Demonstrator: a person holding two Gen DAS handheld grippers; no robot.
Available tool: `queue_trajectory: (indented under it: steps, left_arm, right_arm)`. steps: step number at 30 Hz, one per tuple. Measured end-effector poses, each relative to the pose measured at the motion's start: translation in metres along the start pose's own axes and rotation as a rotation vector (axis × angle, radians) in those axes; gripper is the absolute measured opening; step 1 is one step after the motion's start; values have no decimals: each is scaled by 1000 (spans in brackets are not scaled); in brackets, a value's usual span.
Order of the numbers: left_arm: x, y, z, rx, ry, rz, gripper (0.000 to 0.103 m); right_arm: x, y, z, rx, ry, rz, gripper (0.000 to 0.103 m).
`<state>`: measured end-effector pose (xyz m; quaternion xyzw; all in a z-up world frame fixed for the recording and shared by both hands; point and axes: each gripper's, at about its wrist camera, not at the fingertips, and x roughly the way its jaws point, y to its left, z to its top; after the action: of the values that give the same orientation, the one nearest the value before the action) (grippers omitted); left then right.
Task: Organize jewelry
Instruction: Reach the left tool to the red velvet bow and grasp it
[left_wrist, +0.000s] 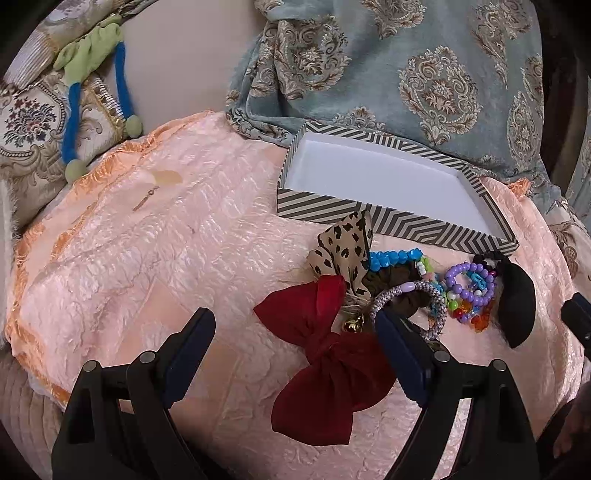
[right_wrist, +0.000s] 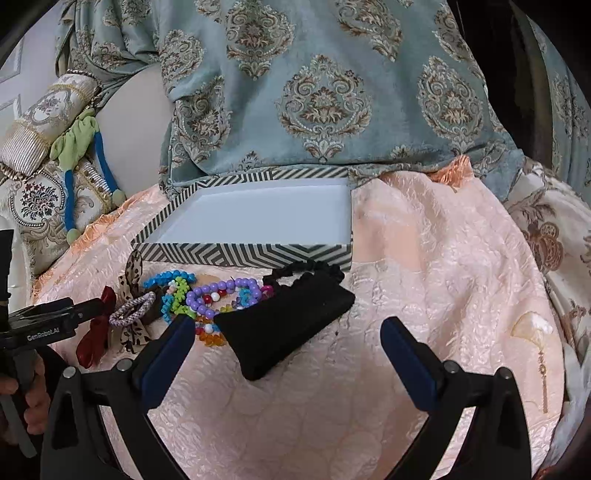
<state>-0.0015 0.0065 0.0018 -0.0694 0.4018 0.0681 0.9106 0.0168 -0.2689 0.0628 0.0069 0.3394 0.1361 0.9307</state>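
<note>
Just ahead of the left tool (left_wrist: 295, 325), red bow (left_wrist: 325, 354).

Between your left gripper's (left_wrist: 295, 328) jaws lies the bow (left_wrist: 325, 354), its far end at the pile of bracelets (left_wrist: 469, 291), which sits ahead of the right jaw. The box (left_wrist: 376, 218) stands beyond the pile, on the quilt (left_wrist: 147, 258). Between your right gripper's (right_wrist: 286, 332) jaws lies the pouch (right_wrist: 284, 325), nearer the left jaw; the pile lies left of it, the box behind.

Peach quilted cover (right_wrist: 424, 258) carries striped box (right_wrist: 240, 254), jewelry pile (right_wrist: 218, 295).
</note>
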Motion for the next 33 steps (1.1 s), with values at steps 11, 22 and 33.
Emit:
queue_trajectory:
  steps: [11, 22, 33]
  left_arm:
    - [3, 2, -2, 6, -3, 1, 74]
    - [-2, 29, -7, 14, -6, -19, 73]
    - [25, 9, -14, 62, 79, -63, 69]
  right_arm:
    - [1, -7, -5, 53, 4, 66, 102]
    - [9, -2, -10, 46, 76, 102, 102]
    - [11, -1, -12, 30, 99, 73, 102]
